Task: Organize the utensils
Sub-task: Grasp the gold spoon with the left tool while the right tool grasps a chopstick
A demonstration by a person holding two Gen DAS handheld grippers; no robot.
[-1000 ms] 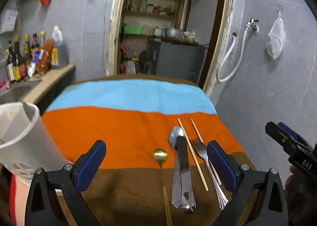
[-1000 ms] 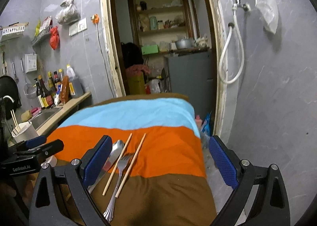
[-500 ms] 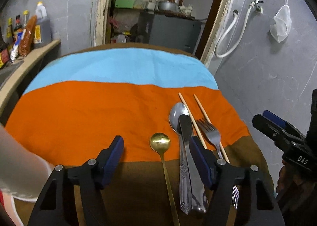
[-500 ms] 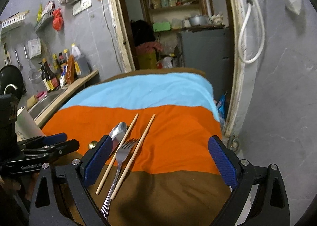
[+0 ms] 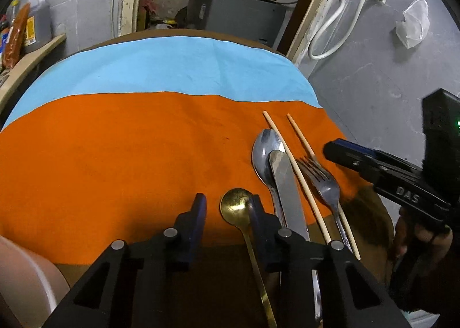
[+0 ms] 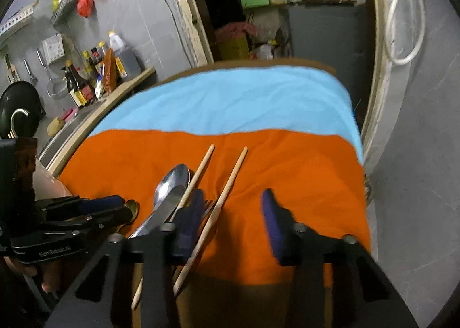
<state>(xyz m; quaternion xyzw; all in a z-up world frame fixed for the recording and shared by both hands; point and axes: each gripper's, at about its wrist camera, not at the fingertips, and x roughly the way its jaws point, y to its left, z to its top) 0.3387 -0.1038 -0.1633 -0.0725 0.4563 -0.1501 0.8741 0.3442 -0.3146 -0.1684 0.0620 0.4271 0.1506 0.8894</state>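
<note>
Utensils lie on a striped cloth (image 5: 129,155): a gold spoon (image 5: 234,207), a silver spoon (image 5: 263,150), a table knife (image 5: 284,184), a fork (image 5: 326,184) and two wooden chopsticks (image 5: 290,161). My left gripper (image 5: 227,204) is open but narrowed, low over the cloth, its right finger touching the gold spoon's bowl. My right gripper (image 6: 233,201) is open, low over the cloth; its left finger hides the fork and one chopstick (image 6: 227,190) lies between the fingers. The silver spoon (image 6: 172,181) and knife (image 6: 164,210) lie just to its left.
A white plastic holder (image 5: 26,279) sits at the near left of the table. A counter with bottles (image 6: 86,81) and a sink runs along the left wall. A grey wall with a hose (image 5: 339,32) is on the right, close to the table's edge.
Both grippers moved down and forward toward the utensils. The left jaws narrowed from wide open around the gold spoon's bowl. The right jaws narrowed too and came over the fork and chopsticks.
</note>
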